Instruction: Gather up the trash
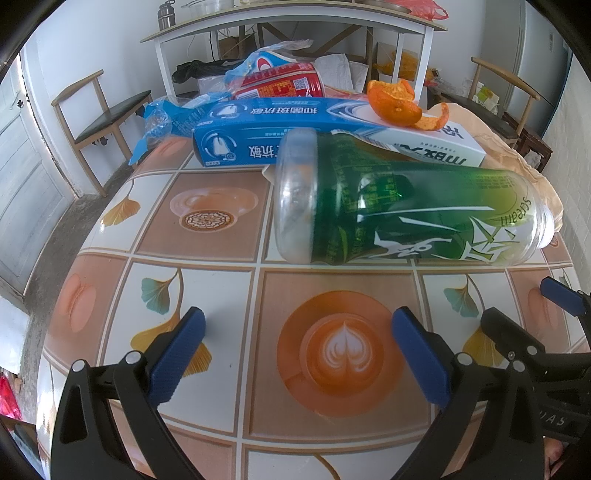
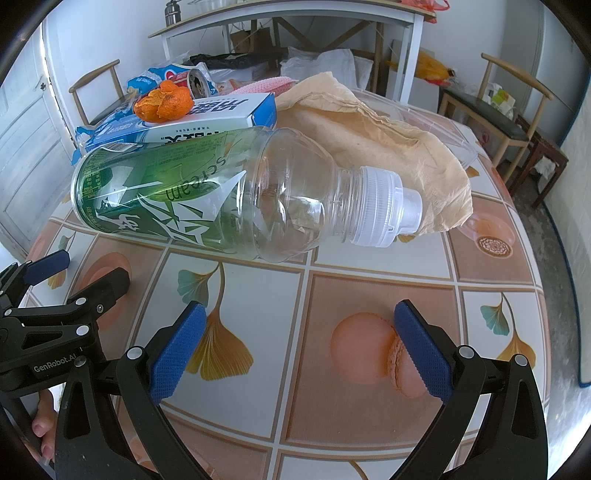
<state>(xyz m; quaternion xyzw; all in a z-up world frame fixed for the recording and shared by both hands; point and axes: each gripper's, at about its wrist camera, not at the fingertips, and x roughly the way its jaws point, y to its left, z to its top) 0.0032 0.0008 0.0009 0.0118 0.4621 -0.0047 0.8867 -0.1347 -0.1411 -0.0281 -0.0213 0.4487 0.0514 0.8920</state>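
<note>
An empty clear bottle with a green label lies on its side on the patterned table, its white cap toward the right. Behind it rests a blue and white toothpaste box with orange peel on top. A red can and blue plastic wrappers lie further back. Crumpled brown paper sits beside the cap. My left gripper and right gripper hover open near the front edge, nothing between the fingers.
Wooden chairs stand at the left and right of the table. A white shelf table with bags beneath stands against the back wall. The right gripper shows at the edge of the left wrist view.
</note>
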